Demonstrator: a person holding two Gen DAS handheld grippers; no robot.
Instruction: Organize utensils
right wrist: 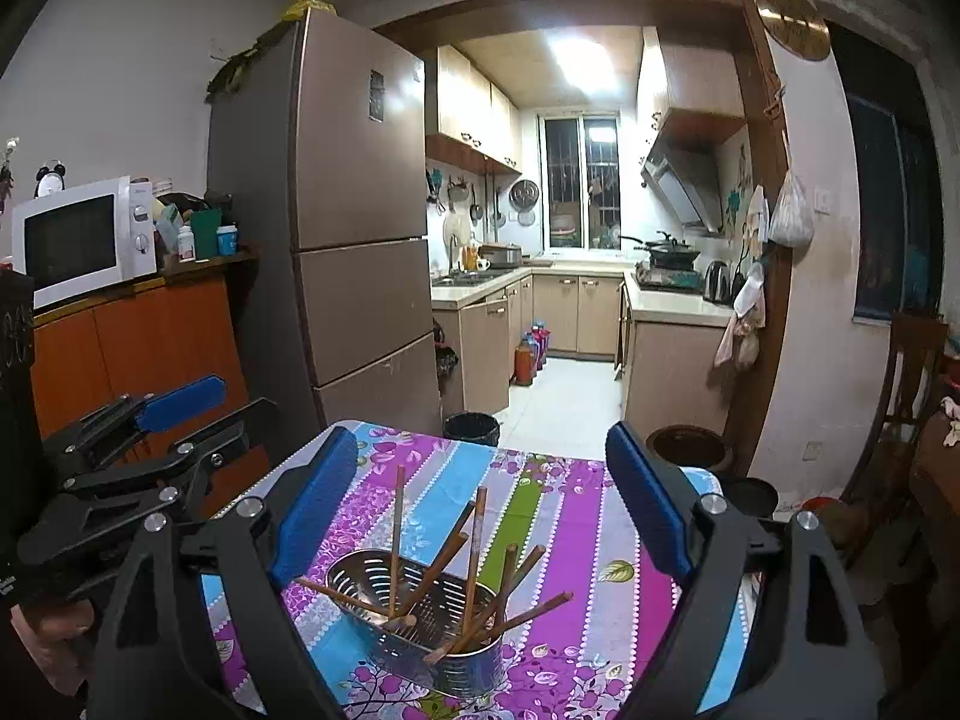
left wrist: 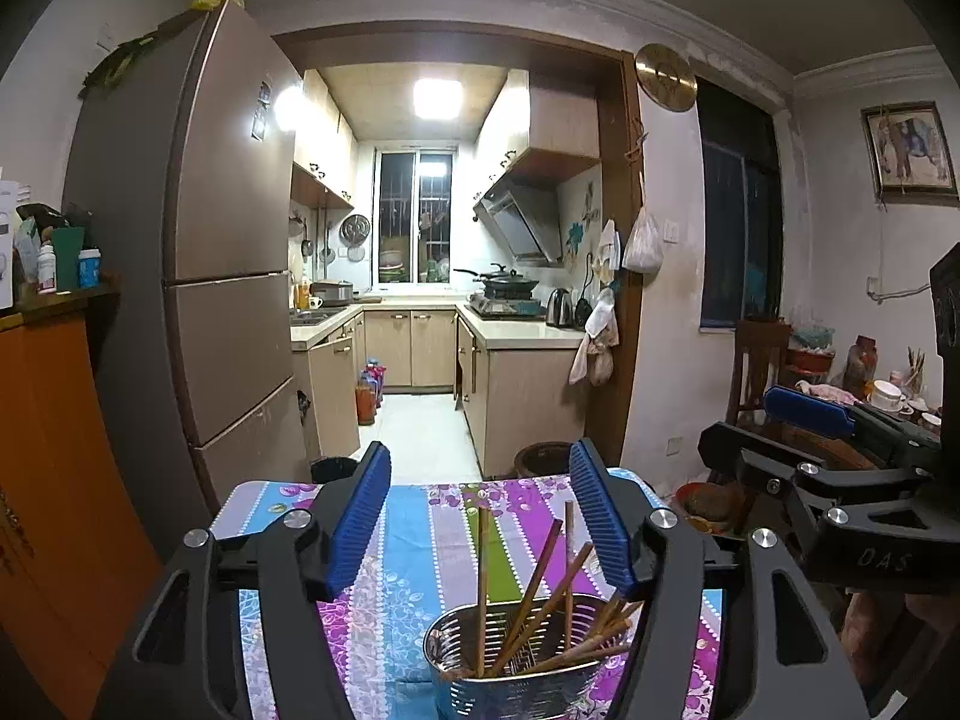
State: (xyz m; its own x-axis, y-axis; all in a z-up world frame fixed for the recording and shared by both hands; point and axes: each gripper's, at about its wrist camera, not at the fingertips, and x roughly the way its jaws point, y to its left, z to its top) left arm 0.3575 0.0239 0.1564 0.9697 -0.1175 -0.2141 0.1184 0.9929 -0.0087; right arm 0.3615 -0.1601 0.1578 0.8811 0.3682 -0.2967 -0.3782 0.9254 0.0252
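chopsticks (right wrist: 474,564) are leaning loosely in the metal holder (right wrist: 420,612) while i am holding my left claw (left wrist: 480,516) and right claw (right wrist: 486,504) wide and empty, so a nudge could tip it.

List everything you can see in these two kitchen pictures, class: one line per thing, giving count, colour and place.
chopsticks: about ten, brown wood, standing in the holder
utensil holder: one, perforated steel, on the tablecloth
tablecloth: one, striped purple, blue, green, covering the table
fridge: one, bronze, left of the kitchen doorway
microwave: one, white, on the orange cabinet
bin: one, black, beyond the table
wok: one, black, on the stove
kettle: one, steel, right counter
left gripper: one, black with blue pads, open above the holder
right gripper: one, same colours, open, empty
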